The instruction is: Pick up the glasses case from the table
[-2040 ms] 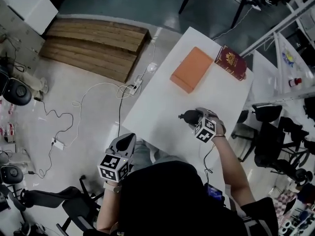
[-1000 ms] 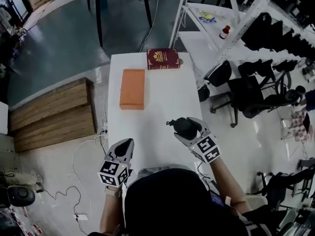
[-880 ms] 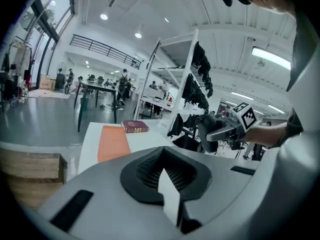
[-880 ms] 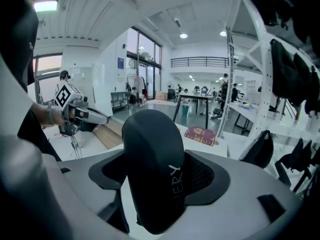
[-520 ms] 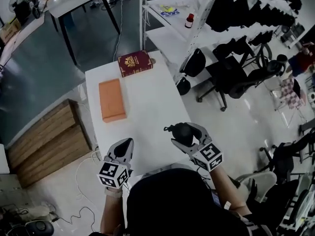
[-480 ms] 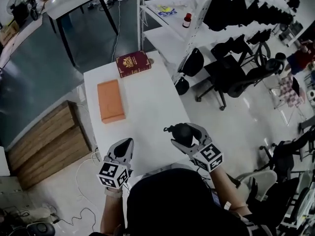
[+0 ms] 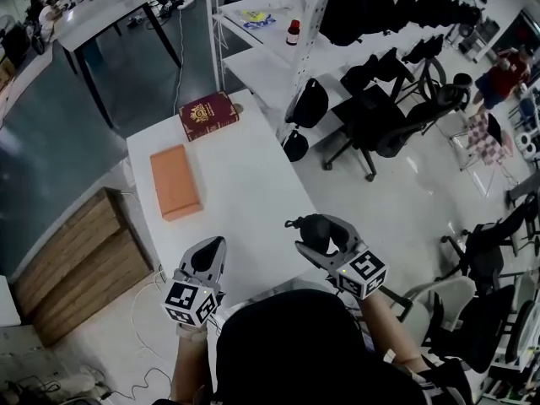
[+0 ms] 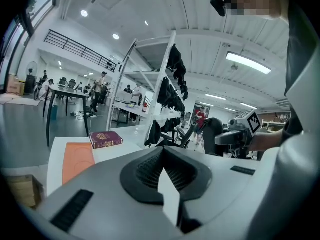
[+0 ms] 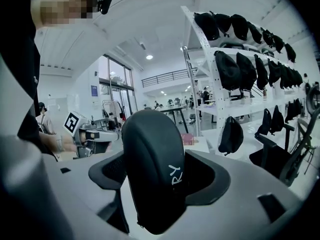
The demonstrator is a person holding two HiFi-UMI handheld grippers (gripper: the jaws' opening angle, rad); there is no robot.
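The glasses case point(image 7: 315, 229) is a black rounded shell with white lettering, and it hangs above the near right part of the white table point(image 7: 245, 184). My right gripper point(image 7: 317, 231) is shut on it. In the right gripper view the case point(image 9: 152, 169) stands upright between the jaws and fills the gap. My left gripper point(image 7: 213, 248) hovers over the table's near left edge. Its jaws point(image 8: 164, 151) meet at the tips with nothing between them.
An orange flat box point(image 7: 175, 181) and a maroon book point(image 7: 207, 115) lie at the table's far end. A white rack of black bags point(image 7: 371, 7) and office chairs point(image 7: 380, 125) stand to the right. A wooden pallet point(image 7: 67, 260) lies on the floor at the left.
The head view has swung, so the table now runs up and to the left. Both grippers have risen slightly, and the right one still holds the case.
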